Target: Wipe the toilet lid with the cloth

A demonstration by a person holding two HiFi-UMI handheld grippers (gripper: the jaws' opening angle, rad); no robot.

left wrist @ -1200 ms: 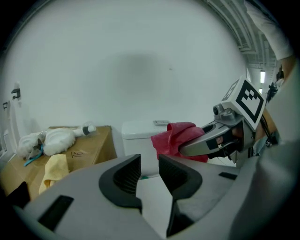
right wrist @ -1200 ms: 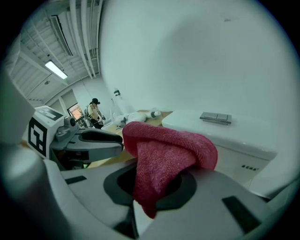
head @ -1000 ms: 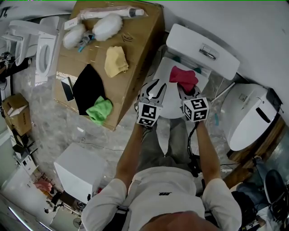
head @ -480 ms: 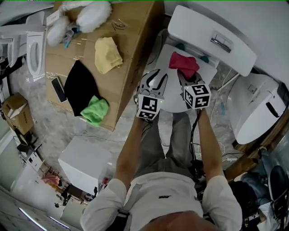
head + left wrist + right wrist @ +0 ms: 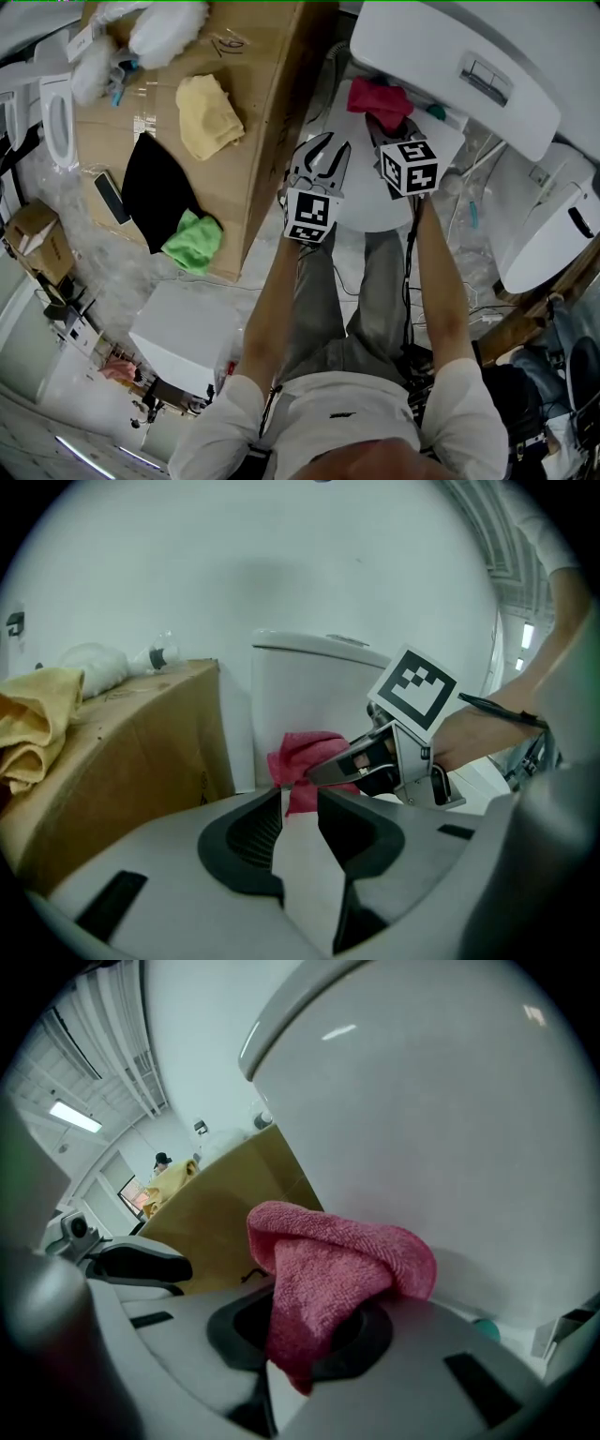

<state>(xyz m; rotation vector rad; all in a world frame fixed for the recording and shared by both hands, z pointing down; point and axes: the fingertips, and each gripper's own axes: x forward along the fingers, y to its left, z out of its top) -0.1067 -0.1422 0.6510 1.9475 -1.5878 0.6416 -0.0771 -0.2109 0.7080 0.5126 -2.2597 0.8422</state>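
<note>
The toilet fills the middle of the head view: the tank (image 5: 441, 56) is at the far end and the closed lid (image 5: 364, 199) runs from its foot back toward you, so the lid's long axis lies along your own line of reach. A cardboard box (image 5: 258, 103) stands just to the left of it with spare cloths on top, well out of the work.

Your cloth (image 5: 380, 97) is the red one, bunched at the rear of the lid just in front of the tank. Your right gripper (image 5: 392, 127) has it: the right gripper view shows the fingers closed on a fold, with the rest of the towel humped up above them.

Your left gripper (image 5: 322, 157) hangs over the lid's left edge, beside the right one but apart from it. Its fingers stand a narrow gap apart with only white lid showing between them.

Nearly all the bare lid lies on your side of the cloth, so I'd judge the wipe is a pull toward you with the right hand.
</note>
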